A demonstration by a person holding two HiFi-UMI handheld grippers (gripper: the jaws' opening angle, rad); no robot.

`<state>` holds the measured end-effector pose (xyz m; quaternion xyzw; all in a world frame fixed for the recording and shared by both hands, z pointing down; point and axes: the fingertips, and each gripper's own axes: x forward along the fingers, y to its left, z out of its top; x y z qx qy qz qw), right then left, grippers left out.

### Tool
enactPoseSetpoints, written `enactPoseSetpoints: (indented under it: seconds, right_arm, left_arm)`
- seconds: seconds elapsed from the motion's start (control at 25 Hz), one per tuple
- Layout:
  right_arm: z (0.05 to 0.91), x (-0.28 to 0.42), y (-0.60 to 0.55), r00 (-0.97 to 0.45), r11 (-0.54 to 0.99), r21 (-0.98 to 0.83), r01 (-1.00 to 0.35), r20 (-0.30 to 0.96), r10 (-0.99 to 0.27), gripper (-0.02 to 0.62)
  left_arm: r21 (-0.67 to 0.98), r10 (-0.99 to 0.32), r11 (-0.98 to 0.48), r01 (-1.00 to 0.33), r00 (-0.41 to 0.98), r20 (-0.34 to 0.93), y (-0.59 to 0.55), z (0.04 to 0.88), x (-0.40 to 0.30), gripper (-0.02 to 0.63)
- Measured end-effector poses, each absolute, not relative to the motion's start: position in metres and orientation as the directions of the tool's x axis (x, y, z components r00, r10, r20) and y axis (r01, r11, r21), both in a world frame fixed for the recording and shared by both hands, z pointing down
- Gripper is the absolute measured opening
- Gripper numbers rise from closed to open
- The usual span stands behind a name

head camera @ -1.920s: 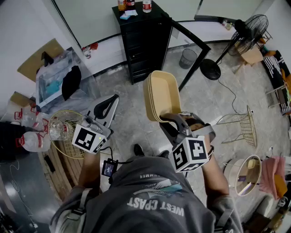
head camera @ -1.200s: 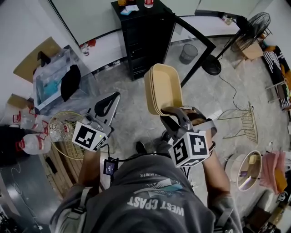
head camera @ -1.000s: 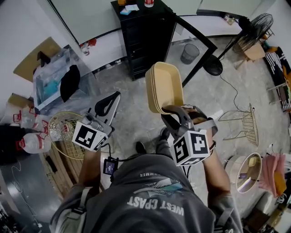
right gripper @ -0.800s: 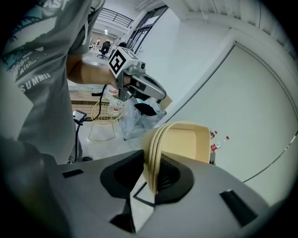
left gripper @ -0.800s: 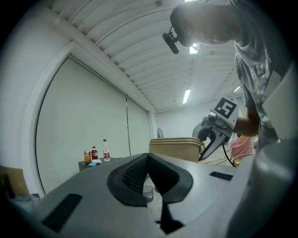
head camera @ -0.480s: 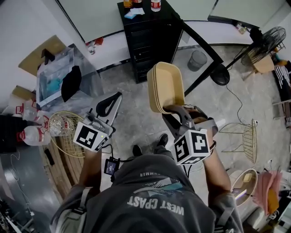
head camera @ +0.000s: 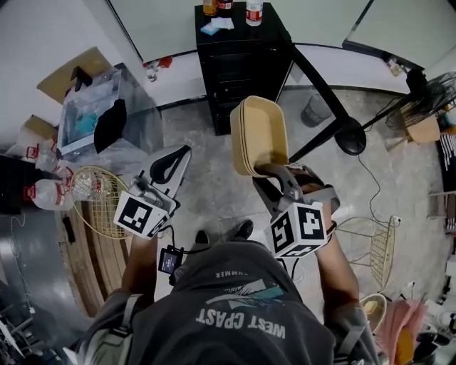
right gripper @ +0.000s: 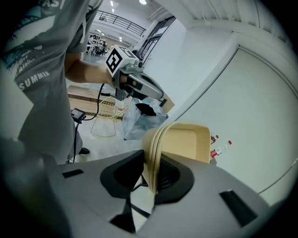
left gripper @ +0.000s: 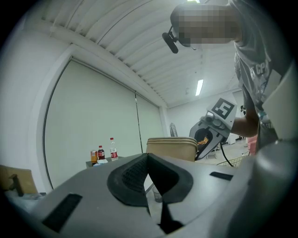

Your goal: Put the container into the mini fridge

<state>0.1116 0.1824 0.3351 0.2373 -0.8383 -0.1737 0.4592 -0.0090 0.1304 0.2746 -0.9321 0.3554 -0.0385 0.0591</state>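
The container (head camera: 260, 135) is off the ground, carried in the right gripper (head camera: 274, 175) above the floor (head camera: 206, 189), with a black cabinet (head camera: 242, 71) topped by bottles (head camera: 253, 11) ahead of it. It is a tan, rounded-rectangular tray-like piece. Three ridges run along its edge, so it could be one ribbed container or several nested ones; the views do not settle that. In the right gripper view the jaws are clenched on the thin wall at one short end, with the rim sandwiched between the pads. The left gripper (head camera: 174, 158) sits off to the side with its jaws closed together on nothing, well apart from the container. The container stands on edge: its long axis runs away from the person toward the cabinet, a broad face is turned to the person's right, and the ridged edge faces the left gripper. It looks light and fairly stiff, probably thin moulded plastic or fibre. A pinch on the wall should carry it, but the far end hangs out as a long lever and may wobble or twist in the grip. The smooth wall could slip if it is jolted. A hold at the short-end rim, as here, keeps the length free to slide endwise into a narrow compartment, and the left gripper could steady the far end if it sways.
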Motion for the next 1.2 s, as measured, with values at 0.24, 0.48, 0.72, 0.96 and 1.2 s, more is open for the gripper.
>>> enactPoseSetpoints:
  seconds: [0.24, 0.48, 0.72, 0.96, 1.2]
  right_arm:
    - [0.343, 0.132, 0.164, -0.488, 0.837, 0.510, -0.198, 0.689, -0.536, 0.081]
    - [0.351, 0.138, 0.143, -0.496, 0.851, 0.489, -0.193, 0.699, -0.514, 0.080]
    - [0.360, 0.132, 0.113, -0.480, 0.856, 0.473, -0.210, 0.713, -0.512, 0.080]
    - [0.373, 0.127, 0.076, -0.462, 0.858, 0.452, -0.244, 0.724, -0.513, 0.080]
    - [0.385, 0.123, 0.034, -0.437, 0.863, 0.427, -0.271, 0.744, -0.505, 0.080]
  left_arm:
    - [-0.142, -0.698, -0.712, -0.687, 0.716, 0.035, 0.124, 0.278, 0.008, 0.015]
    - [-0.133, -0.705, -0.707, -0.695, 0.707, 0.059, 0.109, 0.285, 0.015, 0.015]
    - [-0.116, -0.685, -0.727, -0.676, 0.726, 0.061, 0.072, 0.294, 0.014, 0.015]
    - [-0.104, -0.641, -0.766, -0.635, 0.766, 0.050, 0.015, 0.302, 0.023, 0.015]
    - [-0.112, -0.584, -0.809, -0.576, 0.810, 0.055, -0.042, 0.304, 0.025, 0.015]
